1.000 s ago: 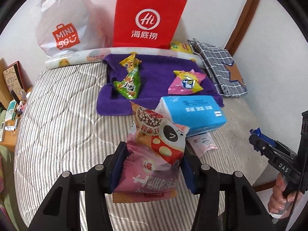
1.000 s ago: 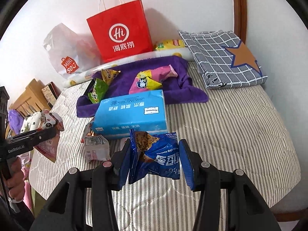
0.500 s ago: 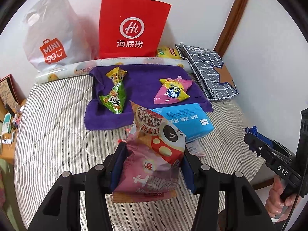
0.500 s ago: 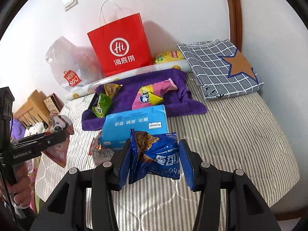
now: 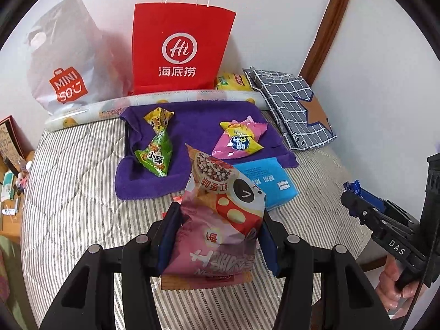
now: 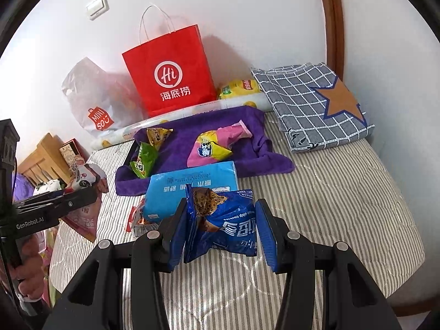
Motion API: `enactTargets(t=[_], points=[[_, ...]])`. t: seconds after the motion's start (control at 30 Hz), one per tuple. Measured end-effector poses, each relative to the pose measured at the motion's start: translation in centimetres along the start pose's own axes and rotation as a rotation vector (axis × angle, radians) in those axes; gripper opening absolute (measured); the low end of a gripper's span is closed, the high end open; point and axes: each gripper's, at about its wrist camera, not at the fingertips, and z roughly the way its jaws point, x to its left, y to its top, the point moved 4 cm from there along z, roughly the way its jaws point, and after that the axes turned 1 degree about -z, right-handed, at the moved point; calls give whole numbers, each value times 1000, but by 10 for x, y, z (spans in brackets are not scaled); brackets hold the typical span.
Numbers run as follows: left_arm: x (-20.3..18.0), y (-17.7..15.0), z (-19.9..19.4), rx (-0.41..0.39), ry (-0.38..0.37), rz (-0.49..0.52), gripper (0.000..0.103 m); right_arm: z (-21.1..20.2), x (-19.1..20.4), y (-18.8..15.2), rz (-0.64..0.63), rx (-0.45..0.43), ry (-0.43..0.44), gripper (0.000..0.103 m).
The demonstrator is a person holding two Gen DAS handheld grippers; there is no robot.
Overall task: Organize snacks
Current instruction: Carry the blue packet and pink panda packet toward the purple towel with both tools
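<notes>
My left gripper (image 5: 217, 236) is shut on a pink snack bag (image 5: 220, 233) and holds it above the striped bed. My right gripper (image 6: 220, 231) is shut on a blue cookie bag (image 6: 225, 228), also held above the bed. A purple towel (image 5: 198, 126) lies at the back of the bed with a green snack bag (image 5: 156, 154), a small yellow bag (image 5: 159, 118) and a pink-and-yellow bag (image 5: 239, 143) on it. The towel (image 6: 242, 126) shows in the right wrist view too. The left gripper with its bag (image 6: 82, 189) appears at the left of the right wrist view.
A blue tissue pack (image 6: 192, 189) lies in front of the towel, with a small wrapper (image 6: 137, 220) beside it. A red paper bag (image 5: 178, 49) and a white Miniso bag (image 5: 66, 63) stand against the wall. A folded checked cloth (image 6: 316, 104) lies at the back right.
Both grippers have pulled back and lifted a little from the towel, each still holding its bag. The scene looks smaller and farther in both views.
</notes>
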Motion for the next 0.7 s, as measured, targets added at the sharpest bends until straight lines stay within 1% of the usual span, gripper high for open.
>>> enactTargets(t=[0.4, 0.7], points=[[-3, 15, -10, -31, -6, -4, 51, -4, 7, 19, -17, -12, 6, 47], [0, 25, -6, -39, -12, -10, 51, -2, 11, 38, -38, -27, 5, 47]])
